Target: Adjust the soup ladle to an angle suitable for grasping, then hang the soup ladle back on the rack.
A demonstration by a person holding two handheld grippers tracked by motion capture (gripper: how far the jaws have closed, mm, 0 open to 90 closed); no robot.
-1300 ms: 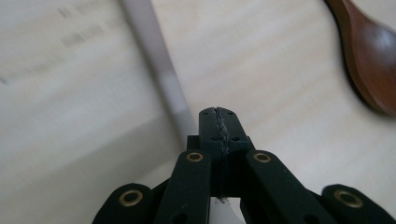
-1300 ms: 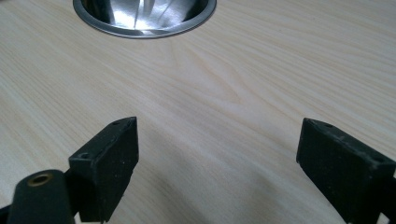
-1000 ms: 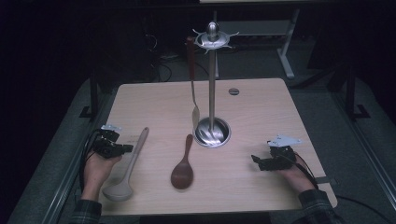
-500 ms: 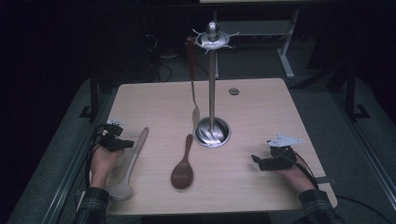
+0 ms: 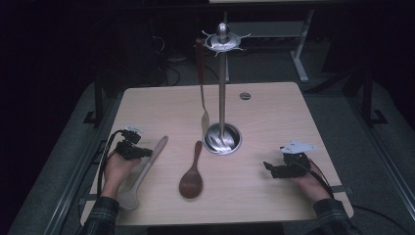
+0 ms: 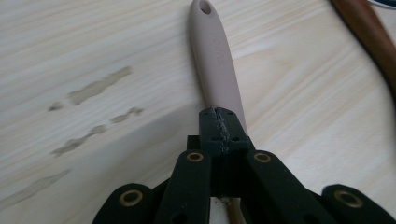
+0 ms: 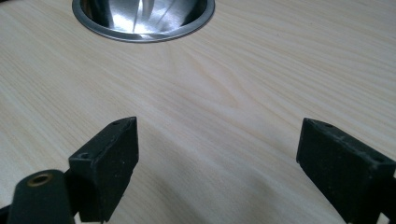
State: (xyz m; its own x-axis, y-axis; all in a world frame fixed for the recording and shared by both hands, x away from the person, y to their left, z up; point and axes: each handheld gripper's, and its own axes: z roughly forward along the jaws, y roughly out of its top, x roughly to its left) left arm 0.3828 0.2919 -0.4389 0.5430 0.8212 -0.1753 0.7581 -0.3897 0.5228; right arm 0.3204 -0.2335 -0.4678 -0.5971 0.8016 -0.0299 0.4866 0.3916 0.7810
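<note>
Beige spatula [image 5: 142, 169] lies flat, handle pointing away toward the table's middle, under pressed-together left tongs [image 6: 219, 122].

The left tool [image 6: 219, 135] has its jaws pressed together just above the beige spatula handle [image 6: 215, 60], which lies on the pale wooden table [image 6: 93, 46]. A brown spoon handle [image 6: 369, 37] crosses the upper right corner.

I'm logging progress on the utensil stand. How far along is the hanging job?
Done: one utensil hangs from the stand. In hand: the left gripper, jaws shut, sits over the beige spatula lying on the table. Left: likely hanging that spatula and the wooden spoon; the right gripper rests open, holding nothing.
</note>
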